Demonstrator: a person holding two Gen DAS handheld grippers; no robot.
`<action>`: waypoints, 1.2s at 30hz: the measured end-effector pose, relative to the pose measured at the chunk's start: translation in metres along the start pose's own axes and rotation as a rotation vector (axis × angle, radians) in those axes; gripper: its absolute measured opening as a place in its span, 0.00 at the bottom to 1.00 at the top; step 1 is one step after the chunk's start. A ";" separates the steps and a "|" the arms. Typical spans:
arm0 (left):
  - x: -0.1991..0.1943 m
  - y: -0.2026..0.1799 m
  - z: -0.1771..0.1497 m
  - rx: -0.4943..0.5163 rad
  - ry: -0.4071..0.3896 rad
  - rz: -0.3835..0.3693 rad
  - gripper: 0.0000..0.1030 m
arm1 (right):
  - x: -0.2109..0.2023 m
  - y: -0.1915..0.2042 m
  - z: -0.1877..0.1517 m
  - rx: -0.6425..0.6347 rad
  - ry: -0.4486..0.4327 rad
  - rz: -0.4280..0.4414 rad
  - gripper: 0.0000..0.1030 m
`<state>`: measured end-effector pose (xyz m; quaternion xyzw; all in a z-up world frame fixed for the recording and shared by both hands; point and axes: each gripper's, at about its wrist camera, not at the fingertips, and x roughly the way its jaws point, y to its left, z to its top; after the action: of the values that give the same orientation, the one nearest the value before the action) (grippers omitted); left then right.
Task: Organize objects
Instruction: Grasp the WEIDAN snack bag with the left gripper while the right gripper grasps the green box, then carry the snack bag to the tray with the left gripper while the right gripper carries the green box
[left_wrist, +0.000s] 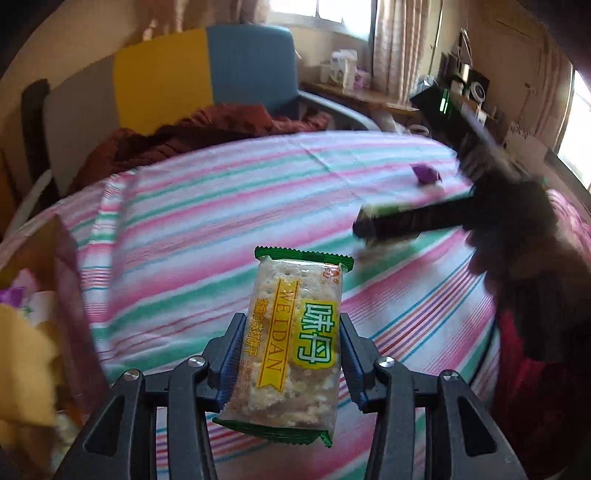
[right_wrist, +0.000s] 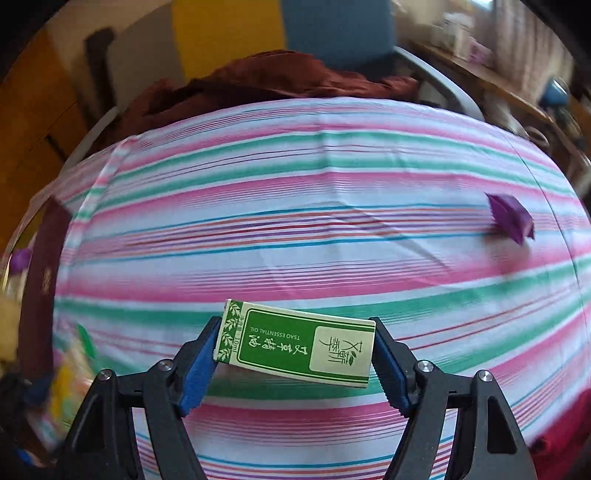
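Note:
My left gripper (left_wrist: 291, 321) is shut on a clear cracker packet (left_wrist: 295, 295) with green ends and a yellow label, held upright above the striped tablecloth (left_wrist: 221, 221). My right gripper (right_wrist: 295, 326) is shut on a green and white essential oil box (right_wrist: 299, 343), gripped by its short ends and lying crosswise. In the left wrist view the right gripper (left_wrist: 369, 223) shows as a dark blur at the right, held by a hand. A small purple folded object (right_wrist: 511, 219) (left_wrist: 424, 174) lies on the cloth at the far right.
A dark red-brown open box (right_wrist: 44, 273) (left_wrist: 70, 280) with several items inside stands at the table's left edge. Behind the table is a chair (left_wrist: 203, 74) with a yellow and blue back and a rust cloth (left_wrist: 221, 125) on it. Shelves with clutter (left_wrist: 461, 85) are at the back right.

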<state>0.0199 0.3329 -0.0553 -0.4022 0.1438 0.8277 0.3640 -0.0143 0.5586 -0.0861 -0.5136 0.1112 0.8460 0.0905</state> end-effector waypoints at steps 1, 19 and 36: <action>-0.011 0.003 0.000 -0.009 -0.020 0.010 0.47 | -0.001 0.005 -0.001 -0.018 -0.004 0.002 0.74; -0.123 0.067 -0.010 -0.148 -0.205 0.184 0.47 | -0.004 0.060 -0.006 -0.121 0.012 0.033 0.74; -0.176 0.156 -0.057 -0.382 -0.260 0.296 0.47 | -0.080 0.198 -0.004 -0.181 -0.160 0.288 0.74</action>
<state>0.0127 0.1084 0.0357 -0.3287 -0.0054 0.9286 0.1722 -0.0277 0.3649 0.0018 -0.4292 0.0995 0.8950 -0.0697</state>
